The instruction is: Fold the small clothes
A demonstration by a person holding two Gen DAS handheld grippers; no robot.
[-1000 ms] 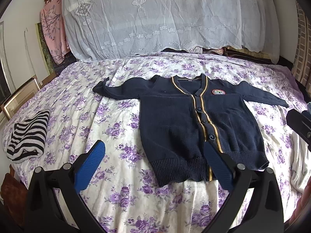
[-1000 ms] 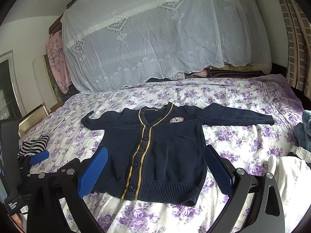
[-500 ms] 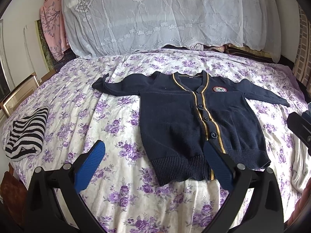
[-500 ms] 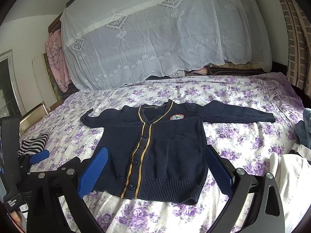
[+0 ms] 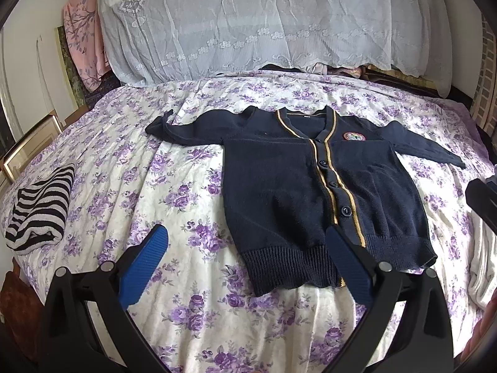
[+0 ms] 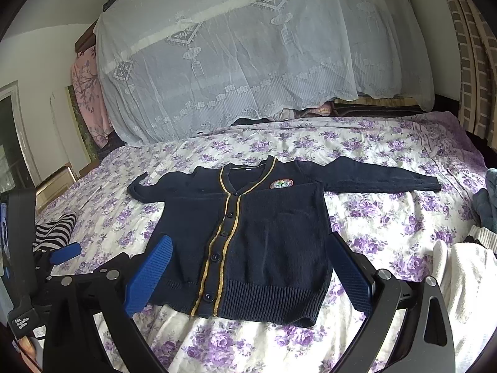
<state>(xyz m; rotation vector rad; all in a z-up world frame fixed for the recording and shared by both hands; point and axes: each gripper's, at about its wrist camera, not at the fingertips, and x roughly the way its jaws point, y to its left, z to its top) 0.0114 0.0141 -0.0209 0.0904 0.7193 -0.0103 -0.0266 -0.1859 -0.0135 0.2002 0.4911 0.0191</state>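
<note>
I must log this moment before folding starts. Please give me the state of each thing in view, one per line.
navy cardigan: spread flat on the bed, buttoned, both sleeves stretched out, not folded.
striped garment: folded, lying apart at the bed's edge.
white cloth: bunched up, unfolded.
left gripper: fingers open, holding nothing.
right gripper: fingers open, holding nothing.
floral bedsheet: spread, slightly wrinkled.
</note>
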